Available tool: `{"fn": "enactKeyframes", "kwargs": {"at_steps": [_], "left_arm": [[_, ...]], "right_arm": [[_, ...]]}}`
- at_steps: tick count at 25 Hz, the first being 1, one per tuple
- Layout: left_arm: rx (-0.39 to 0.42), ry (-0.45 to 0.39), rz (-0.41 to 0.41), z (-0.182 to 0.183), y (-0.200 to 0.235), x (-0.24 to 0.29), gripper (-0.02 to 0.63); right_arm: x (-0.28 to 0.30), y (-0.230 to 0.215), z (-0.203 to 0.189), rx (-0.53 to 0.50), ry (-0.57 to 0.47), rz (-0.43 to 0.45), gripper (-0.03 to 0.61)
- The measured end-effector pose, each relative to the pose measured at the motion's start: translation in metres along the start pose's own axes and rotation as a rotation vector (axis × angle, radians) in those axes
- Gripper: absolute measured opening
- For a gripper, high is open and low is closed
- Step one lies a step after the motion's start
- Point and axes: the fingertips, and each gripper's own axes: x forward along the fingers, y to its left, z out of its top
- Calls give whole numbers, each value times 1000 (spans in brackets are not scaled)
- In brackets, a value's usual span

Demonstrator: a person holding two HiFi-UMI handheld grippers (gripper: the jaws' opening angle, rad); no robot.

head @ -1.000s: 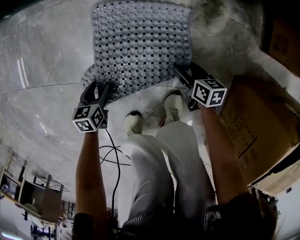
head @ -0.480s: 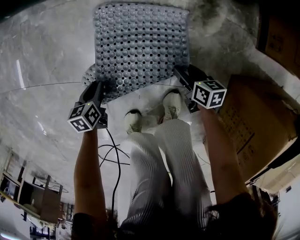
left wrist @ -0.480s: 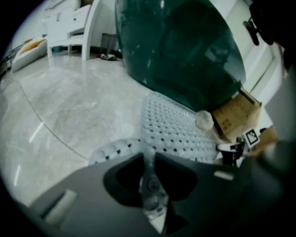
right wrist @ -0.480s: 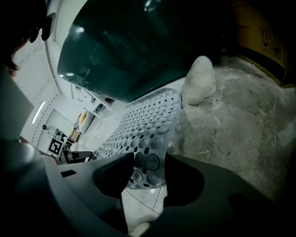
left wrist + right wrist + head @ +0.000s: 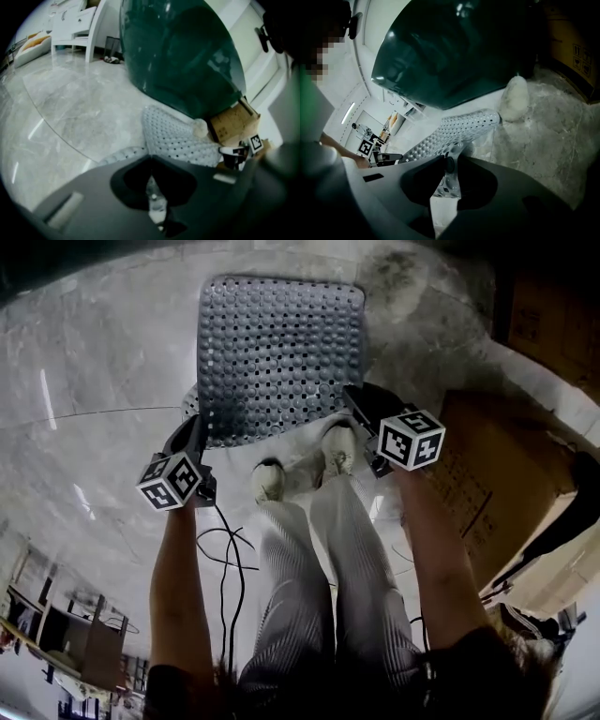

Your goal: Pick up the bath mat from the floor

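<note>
— So, which step is this?
— The lift, by my reading. Both claws hold the mat (image 5: 278, 352) by its near edge, and that edge is off the floor (image 5: 94, 381). The far end seems to slope down toward the floor, though I cannot tell whether it touches.
— How is the left claw (image 5: 195, 427)?
— Its jaws have just been closing and stand all but together, with the thin rim of the mat's near left corner pinched between them.
— And the right claw (image 5: 354, 399)?
— Its jaws have just been closing too, but they stand a little wider. A thicker, bumpy fold of the near right corner sits between them, and the pads press on it. Neither claw touches anything else.
— What does the next move call for?
— Raising both hands together and level, I think, high enough for the far end to clear the floor. The mat looks limp and full of holes, so it will likely sag between the grips. Pulling the hands apart could drag the thin rim out of the left claw, so keep them steady
</note>
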Motion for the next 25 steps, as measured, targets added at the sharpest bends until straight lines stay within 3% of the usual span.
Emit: {"fn": "enactKeyframes", "kwargs": {"at_steps": [8, 14, 19, 25], "left_arm": [[-58, 1, -42, 11, -20, -35, 9], [-78, 12, -54, 17, -36, -67, 9], [-101, -10, -41, 29, -45, -94, 11], [-33, -12, -52, 47, -80, -127, 15]], "right_arm": [[-43, 66, 42, -8, -32, 175, 23], [-86, 126, 70, -21, -56, 319, 17], [-128, 170, 93, -41, -74, 377, 15], [-190, 220, 124, -103, -100, 428, 15]]}}
